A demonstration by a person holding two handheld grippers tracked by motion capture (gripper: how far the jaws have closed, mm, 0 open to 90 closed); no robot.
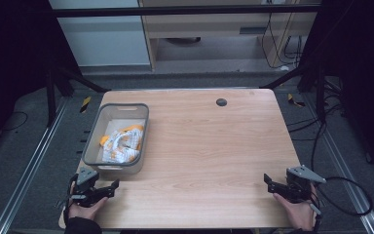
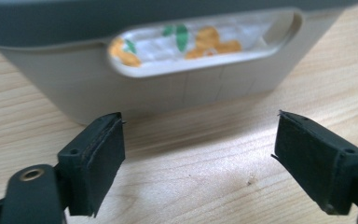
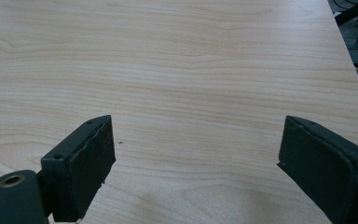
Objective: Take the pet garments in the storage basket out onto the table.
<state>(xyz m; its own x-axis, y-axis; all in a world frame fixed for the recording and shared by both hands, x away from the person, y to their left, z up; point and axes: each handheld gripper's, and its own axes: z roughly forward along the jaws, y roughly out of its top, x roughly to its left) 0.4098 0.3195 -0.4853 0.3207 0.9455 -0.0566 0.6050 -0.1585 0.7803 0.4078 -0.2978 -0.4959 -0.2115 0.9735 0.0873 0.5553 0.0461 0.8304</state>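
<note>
Near the left gripper (image 1: 111, 187) (jaws apart) stands a grey bin (image 1: 91, 141) holding crumpled cloth (image 1: 121, 144); right gripper (image 1: 270, 184) likewise gapes.

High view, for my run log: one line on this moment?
left hand-held gripper: open, near grey bin | right hand-held gripper: open, over table | bin: orange-white cloth

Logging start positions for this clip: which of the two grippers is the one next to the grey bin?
The left gripper, near the table's left front corner, just in front of the grey bin; its own view faces the bin's handle cutout. The right gripper sits at the opposite front corner over bare wood.
</note>
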